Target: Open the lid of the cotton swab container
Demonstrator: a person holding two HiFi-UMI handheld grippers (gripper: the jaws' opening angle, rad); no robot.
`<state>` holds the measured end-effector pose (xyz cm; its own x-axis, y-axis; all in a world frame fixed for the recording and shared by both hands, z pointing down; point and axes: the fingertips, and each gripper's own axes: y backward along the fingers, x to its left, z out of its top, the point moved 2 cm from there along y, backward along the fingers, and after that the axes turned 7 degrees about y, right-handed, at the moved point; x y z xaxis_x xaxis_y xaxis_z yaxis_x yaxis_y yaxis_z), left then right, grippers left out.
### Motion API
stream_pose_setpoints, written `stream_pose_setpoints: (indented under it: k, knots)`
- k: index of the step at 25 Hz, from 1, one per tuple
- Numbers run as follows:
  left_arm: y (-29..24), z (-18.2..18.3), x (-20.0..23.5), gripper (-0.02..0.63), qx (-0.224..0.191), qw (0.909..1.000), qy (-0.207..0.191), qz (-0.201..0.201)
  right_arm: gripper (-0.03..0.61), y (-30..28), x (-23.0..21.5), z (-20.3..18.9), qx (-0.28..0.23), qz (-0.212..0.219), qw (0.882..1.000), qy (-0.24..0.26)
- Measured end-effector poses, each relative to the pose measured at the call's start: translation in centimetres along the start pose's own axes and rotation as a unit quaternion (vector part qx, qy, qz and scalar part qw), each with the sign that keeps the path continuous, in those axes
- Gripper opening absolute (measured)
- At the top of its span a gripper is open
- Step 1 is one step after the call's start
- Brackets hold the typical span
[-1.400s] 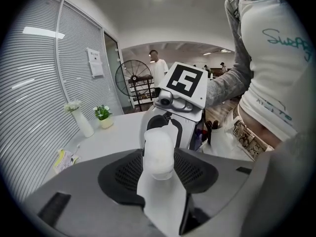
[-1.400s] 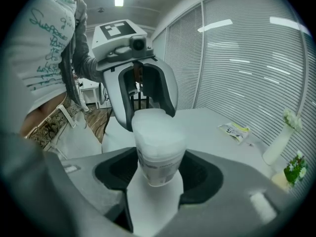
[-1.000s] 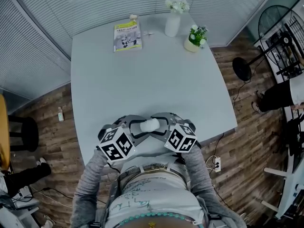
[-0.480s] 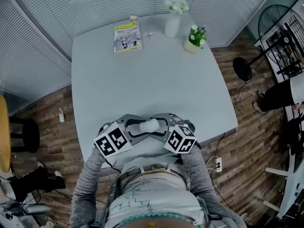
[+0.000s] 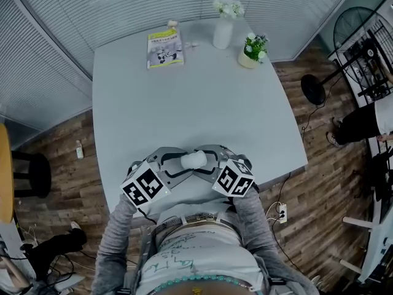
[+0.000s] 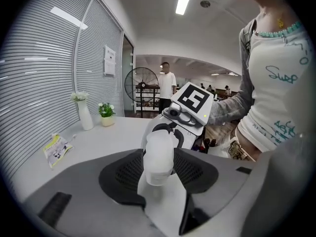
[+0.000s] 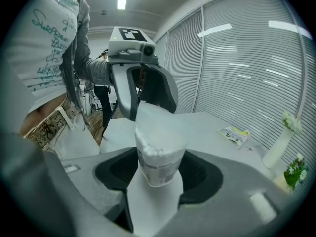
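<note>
A small translucent cotton swab container (image 5: 193,160) is held above the table's near edge between both grippers. In the right gripper view its printed body (image 7: 159,164) shows white swab heads inside, and my right gripper (image 7: 159,171) is shut on that end. In the left gripper view the plain cloudy lid end (image 6: 159,154) sits between the jaws, and my left gripper (image 6: 159,168) is shut on it. The two grippers face each other closely in the head view, left gripper (image 5: 178,163) and right gripper (image 5: 207,162). No gap shows between lid and body.
The grey table (image 5: 184,103) carries a booklet (image 5: 164,47), a white vase of flowers (image 5: 223,29) and a small potted plant (image 5: 252,49) at its far edge. A standing fan (image 5: 344,42) and a person's legs are on the wooden floor at the right.
The left gripper has rolled slightly, so its marker cube has shifted a little. The container stays gripped between both grippers in the same spot. The right gripper has not moved.
</note>
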<state>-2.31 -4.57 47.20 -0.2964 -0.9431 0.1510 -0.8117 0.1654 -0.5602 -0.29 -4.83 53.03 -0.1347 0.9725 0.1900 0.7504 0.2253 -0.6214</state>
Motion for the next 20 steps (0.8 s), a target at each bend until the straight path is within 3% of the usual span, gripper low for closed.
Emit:
stream_pose_setpoints:
  k: [6,13,20]
  knots:
    - [0.0,0.2,0.7,0.195,-0.023,0.9995,0.02,0.005,0.253,-0.1,-0.6,-0.1,-0.002,-0.006,1.0,-0.012]
    - [0.7,1.1,2.3,0.196,-0.061,0.9965,0.015,0.054,0.253,0.1,-1.2,-1.0,0.009,-0.017,0.999,-0.026]
    - [1.2,1.3,3.1,0.166,-0.073,0.9946,0.018,0.071,0.252,-0.3,-1.2,-1.0,0.007,-0.018,0.999,-0.027]
